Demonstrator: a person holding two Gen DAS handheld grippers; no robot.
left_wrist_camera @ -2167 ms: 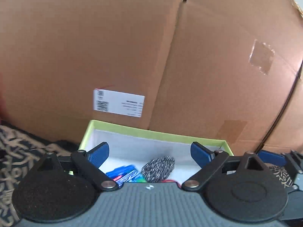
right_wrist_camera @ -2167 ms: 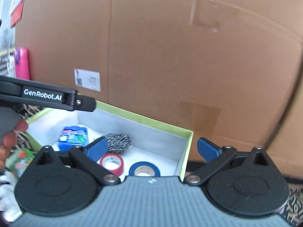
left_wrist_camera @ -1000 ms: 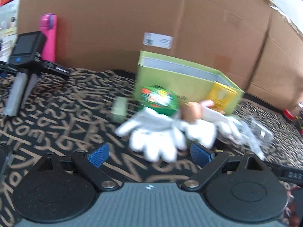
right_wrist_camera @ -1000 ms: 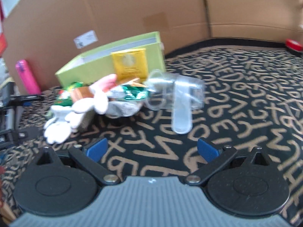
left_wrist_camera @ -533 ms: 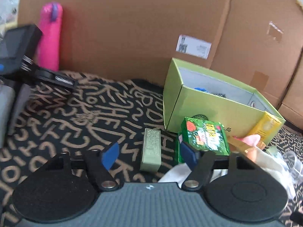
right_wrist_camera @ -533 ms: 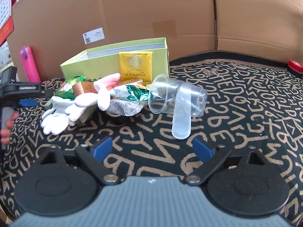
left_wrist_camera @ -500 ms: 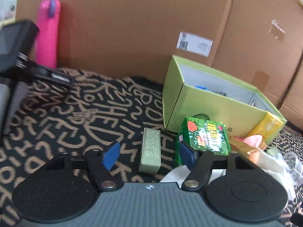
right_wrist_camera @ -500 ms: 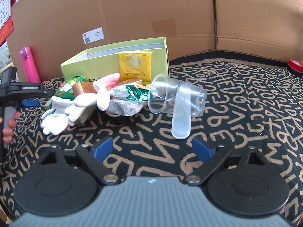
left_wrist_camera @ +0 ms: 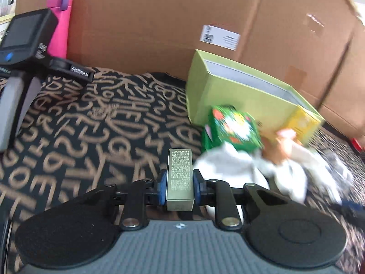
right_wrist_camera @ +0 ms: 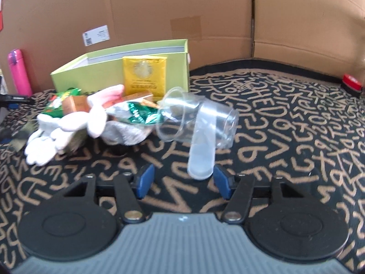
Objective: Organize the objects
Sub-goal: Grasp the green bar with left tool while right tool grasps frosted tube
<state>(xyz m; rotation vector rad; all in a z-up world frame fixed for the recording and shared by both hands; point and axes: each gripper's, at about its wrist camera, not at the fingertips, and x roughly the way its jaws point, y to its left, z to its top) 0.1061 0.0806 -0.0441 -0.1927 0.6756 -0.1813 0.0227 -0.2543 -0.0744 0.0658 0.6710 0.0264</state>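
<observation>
My left gripper (left_wrist_camera: pixel 179 189) is shut on a small olive-gold box (left_wrist_camera: pixel 179 178), held between its blue pads. Ahead to the right stands the open green box (left_wrist_camera: pixel 228 91), with a green snack packet (left_wrist_camera: pixel 235 125) and white gloves (left_wrist_camera: pixel 239 169) in front of it. In the right wrist view my right gripper (right_wrist_camera: pixel 182 180) is open, its jaws partly closed, just short of a clear plastic tube (right_wrist_camera: pixel 202 146) that lies across a tipped clear cup (right_wrist_camera: pixel 196 121). The green box (right_wrist_camera: pixel 105 73) stands behind, with a yellow packet (right_wrist_camera: pixel 143 75) leaning on it.
Cardboard walls (right_wrist_camera: pixel 182 11) enclose the patterned black cloth (right_wrist_camera: pixel 296 114). A pink bottle (left_wrist_camera: pixel 59 22) and a black handheld device (left_wrist_camera: pixel 25 36) stand at the far left. A red object (right_wrist_camera: pixel 351 82) lies at the far right. White gloves (right_wrist_camera: pixel 57 132) and a green foil packet (right_wrist_camera: pixel 139 114) lie in the pile.
My left gripper has closed on the olive-gold box, which lay on the cloth before. My right gripper has moved closer to the clear tube and narrowed its jaws.
</observation>
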